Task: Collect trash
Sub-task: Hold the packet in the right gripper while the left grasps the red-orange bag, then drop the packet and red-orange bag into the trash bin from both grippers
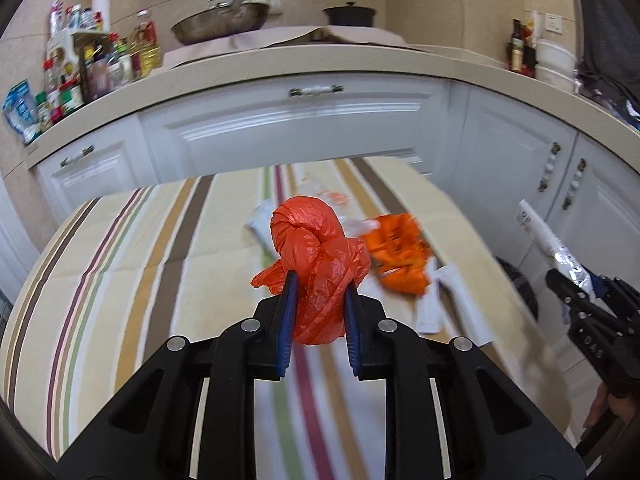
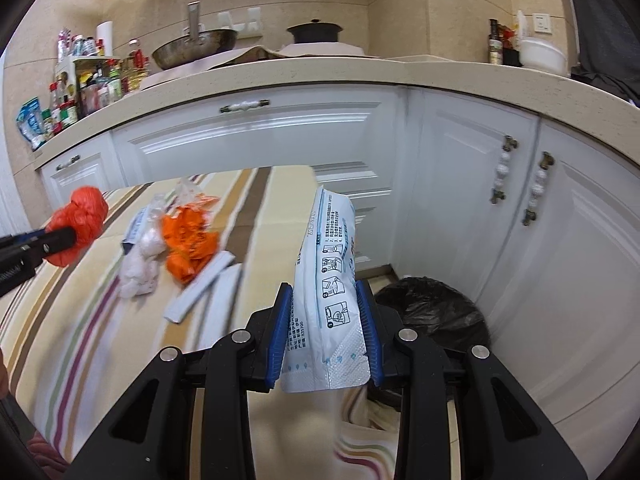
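Note:
My left gripper (image 1: 320, 284) is shut on a knotted red plastic bag (image 1: 316, 248) and holds it above the striped table (image 1: 120, 260); the bag also shows in the right wrist view (image 2: 80, 220). My right gripper (image 2: 326, 292) is shut on a white printed packet (image 2: 328, 272) and holds it upright past the table's right edge, near a bin lined with a black bag (image 2: 436, 312). The packet also shows in the left wrist view (image 1: 548, 240). On the table lie an orange wrapper (image 2: 190, 240), crumpled white plastic (image 2: 142, 260) and white paper strips (image 2: 204, 286).
White cabinets (image 2: 280, 140) stand behind the table under a beige counter (image 2: 320, 76) with a wok (image 2: 192, 50), a dark pot (image 2: 314, 32) and bottles (image 2: 80, 84). The bin stands on the floor in the cabinet corner.

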